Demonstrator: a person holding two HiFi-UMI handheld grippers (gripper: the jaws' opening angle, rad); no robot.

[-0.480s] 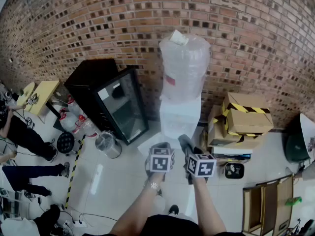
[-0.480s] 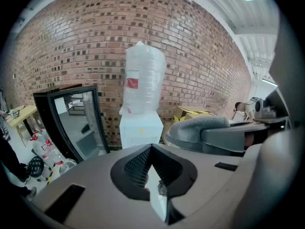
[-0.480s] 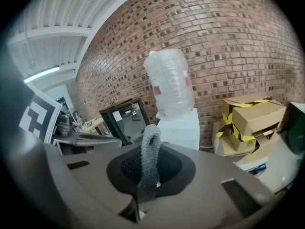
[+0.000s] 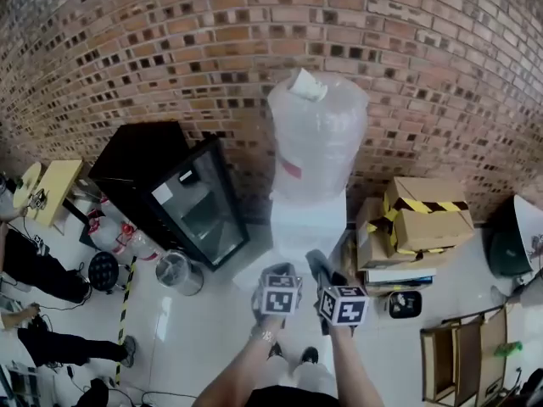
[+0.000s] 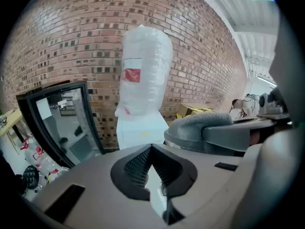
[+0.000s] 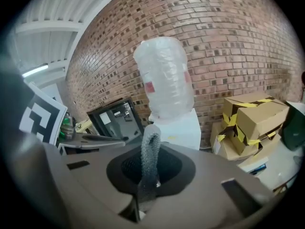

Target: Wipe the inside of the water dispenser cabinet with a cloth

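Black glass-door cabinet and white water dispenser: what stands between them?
Nothing; the left gripper view shows only red brick wall between the black glass-door cabinet and the white water dispenser.

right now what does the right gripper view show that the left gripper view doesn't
Only the right gripper view: the grey cloth pinched in the right claw.
Only the left gripper view: the left claw, closed on nothing, and a person at far right.
Both: the water bottle on the white dispenser, the black glass-door cabinet and the brick wall.
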